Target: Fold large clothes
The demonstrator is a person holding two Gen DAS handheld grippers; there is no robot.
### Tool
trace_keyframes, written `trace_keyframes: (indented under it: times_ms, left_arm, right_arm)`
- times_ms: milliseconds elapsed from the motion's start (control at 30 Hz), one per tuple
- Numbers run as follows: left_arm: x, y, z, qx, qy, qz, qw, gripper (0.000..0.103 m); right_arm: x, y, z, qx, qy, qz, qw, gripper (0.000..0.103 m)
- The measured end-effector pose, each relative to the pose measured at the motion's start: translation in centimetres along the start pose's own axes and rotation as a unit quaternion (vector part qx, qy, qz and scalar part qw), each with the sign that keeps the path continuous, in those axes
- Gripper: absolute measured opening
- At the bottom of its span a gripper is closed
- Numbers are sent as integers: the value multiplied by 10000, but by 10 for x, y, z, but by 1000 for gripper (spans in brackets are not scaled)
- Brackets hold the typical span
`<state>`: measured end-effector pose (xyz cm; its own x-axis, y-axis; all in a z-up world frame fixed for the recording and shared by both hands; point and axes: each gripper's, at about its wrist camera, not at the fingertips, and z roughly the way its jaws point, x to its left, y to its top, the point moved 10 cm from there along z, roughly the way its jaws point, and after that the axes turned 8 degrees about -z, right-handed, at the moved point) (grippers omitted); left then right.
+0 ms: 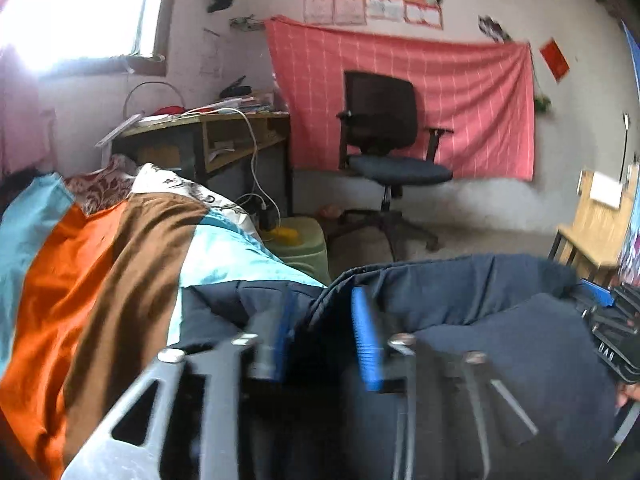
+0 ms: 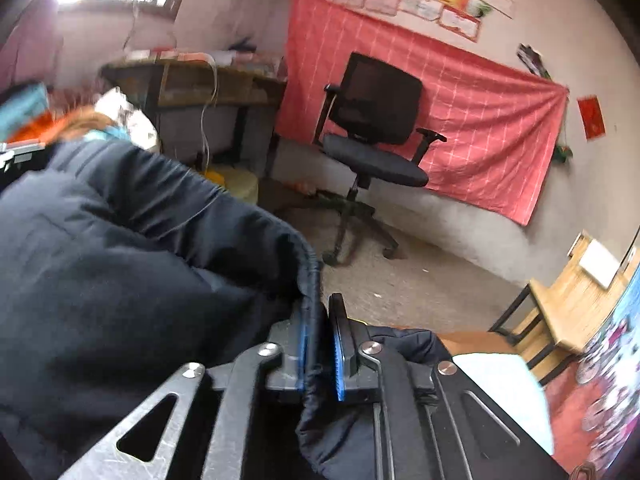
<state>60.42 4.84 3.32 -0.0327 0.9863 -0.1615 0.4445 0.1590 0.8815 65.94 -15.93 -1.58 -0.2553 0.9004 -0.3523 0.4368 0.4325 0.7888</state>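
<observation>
Bedroom, striped bedspread (image 1: 100, 264): dark jacket (image 1: 500, 320) heaped on the bed's near edge; right gripper (image 2: 318, 344) fingers pinching its corded hem, left gripper (image 1: 324, 332) fingers spread over the fabric, gripping nothing.

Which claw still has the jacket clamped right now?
The right claw: the dark jacket's piped edge sits pinched between its pads. The left claw gapes, jacket between its pads but unclamped.

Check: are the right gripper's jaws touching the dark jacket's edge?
Touching. The right wrist view shows the dark jacket's piped edge running between the jaws of the right gripper, its blue pads closed against it with no gap visible.
</observation>
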Motion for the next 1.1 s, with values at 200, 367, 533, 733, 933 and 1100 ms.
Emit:
trace_keyframes:
  times_ms: [200, 367, 533, 733, 933, 1100]
  left_arm:
    - [-15, 7, -51, -416, -240, -122, 9988, 76]
    - [-45, -16, -76, -324, -801, 153, 9961, 92]
    - [-62, -37, -31, 266, -614, 346, 9972, 94]
    - [-47, -25, 1, 315, -229, -61, 9992, 94]
    - [-24, -32, 12, 410, -135, -420, 9982, 95]
    - [-22, -33, 12, 393, -148, -380, 9984, 95]
  right_arm:
    - [-19, 12, -37, -763, -101, 391, 9963, 74]
    - [-8, 11, -68, -942, 455, 503, 9932, 90]
    - [25, -2, -75, -885, 1426, 654, 9836, 103]
    - [19, 4, -41, -527, 651, 531, 9951, 103]
    - [-26, 17, -76, -928, -516, 1006, 9892, 103]
    - [-1, -6, -94, -851, 570, 1151, 9881, 103]
